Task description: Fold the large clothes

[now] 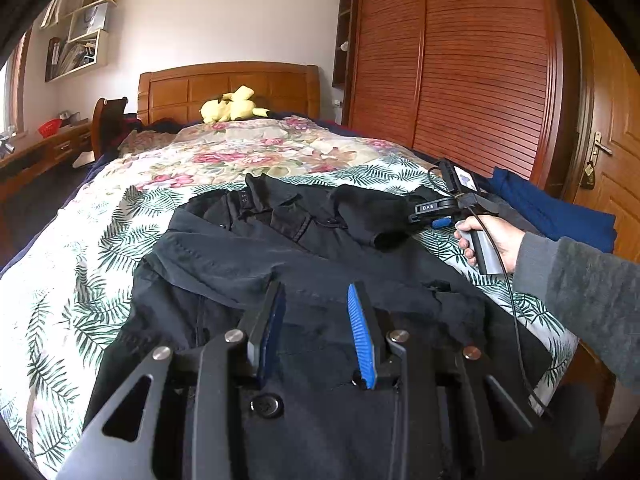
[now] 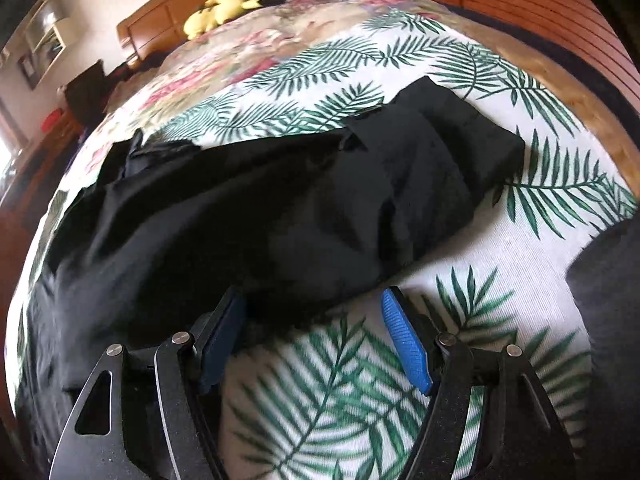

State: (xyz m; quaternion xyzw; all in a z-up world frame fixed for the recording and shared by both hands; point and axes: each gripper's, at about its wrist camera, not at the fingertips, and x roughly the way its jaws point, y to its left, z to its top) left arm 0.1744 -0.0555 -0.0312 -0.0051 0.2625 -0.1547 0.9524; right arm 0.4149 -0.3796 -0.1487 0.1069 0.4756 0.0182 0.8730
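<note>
Black cloth fills the near ground of the left wrist view: a dark jacket (image 1: 304, 264) lies spread across the bed (image 1: 100, 216), on a sheet printed with green palm leaves (image 1: 72, 320). The left gripper (image 1: 318, 300) hangs just over the jacket's lower front, its fingers (image 1: 362, 336) parted to a moderate gap with nothing between them; a round black button (image 1: 266, 406) on the garment shows right below the fingers. Whether the tips touch the cloth cannot be told. In the right wrist view the right gripper (image 2: 312, 300) sits low at the jacket's (image 2: 256, 216) edge, its blue-padded fingers (image 2: 406, 344) spread wide; the left finger lies against or under the hem, the right one over bare leaf-print sheet (image 2: 500, 280), and no cloth is clamped between them. A sleeve or flap (image 2: 452, 148) of the jacket reaches away toward the bed's far right side. Farther off in the left view, the person's right hand (image 1: 490, 242) grips the handle of the right gripper near the jacket's collar end. Beyond it the bedding turns to a floral quilt (image 1: 248, 152), a yellow plush toy (image 1: 232, 106) rests against the wooden headboard (image 1: 228, 88), and a slatted wooden wardrobe (image 1: 460, 60) stands to the right.
</note>
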